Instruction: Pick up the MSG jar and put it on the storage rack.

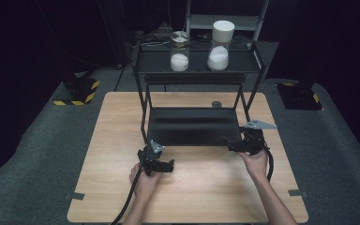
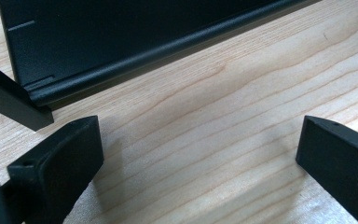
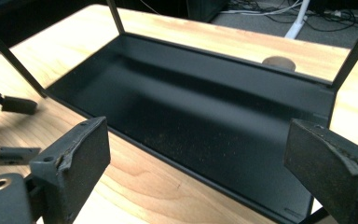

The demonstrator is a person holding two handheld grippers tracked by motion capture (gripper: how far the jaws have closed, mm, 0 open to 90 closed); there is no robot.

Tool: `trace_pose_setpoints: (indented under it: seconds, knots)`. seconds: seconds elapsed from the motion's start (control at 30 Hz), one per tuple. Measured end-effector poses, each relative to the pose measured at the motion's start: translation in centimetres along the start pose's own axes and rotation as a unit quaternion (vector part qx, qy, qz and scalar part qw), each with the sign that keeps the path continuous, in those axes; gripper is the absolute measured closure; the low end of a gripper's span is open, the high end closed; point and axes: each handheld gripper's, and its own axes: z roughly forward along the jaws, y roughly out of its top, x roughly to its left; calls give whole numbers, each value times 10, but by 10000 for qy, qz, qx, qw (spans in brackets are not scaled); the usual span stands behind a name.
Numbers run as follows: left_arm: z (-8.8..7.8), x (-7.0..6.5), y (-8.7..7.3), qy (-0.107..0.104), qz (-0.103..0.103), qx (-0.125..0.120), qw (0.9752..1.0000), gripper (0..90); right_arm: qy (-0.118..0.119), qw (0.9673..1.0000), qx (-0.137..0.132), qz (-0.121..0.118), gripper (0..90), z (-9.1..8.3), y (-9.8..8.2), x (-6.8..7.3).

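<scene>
Empty wide-spread left gripper [image 2: 199, 154] above wooden table [image 2: 223, 116], near black shelf [image 2: 121, 37].

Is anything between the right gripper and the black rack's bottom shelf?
Nothing visible. The right gripper hangs open at the bottom shelf front edge, only bare wooden table below. Both jars stand on the top shelf.

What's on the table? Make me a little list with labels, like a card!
table: light wooden table
rack: black two-level metal rack, standing at the far half of the table
top shelf: two clear jars with white stuff inside
left jar: metal-looking lid
right jar: tall white lid
bottom shelf: nothing on it
left gripper: jaws open, nothing between them, low over the wood by the rack's front left leg
right gripper: jaws open, nothing between them, at the rack's front right corner
</scene>
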Motion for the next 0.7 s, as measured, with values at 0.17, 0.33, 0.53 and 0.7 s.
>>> trace_pose_setpoints:
  seconds: [0.17,0.33,0.53,0.7]
  knots:
    - [0,0,0,0,-2,0,10000,6,-50,9999,99,-4,65,8,-7,2]
    - [0,0,0,0,0,1,10000,6,-79,9997,228,-5,64,15,-14,4]
    - [0,0,0,0,0,1,10000,6,-134,9992,362,86,65,22,-25,4]
    - [0,0,0,0,-2,0,10000,6,-192,9987,455,135,64,25,-33,4]
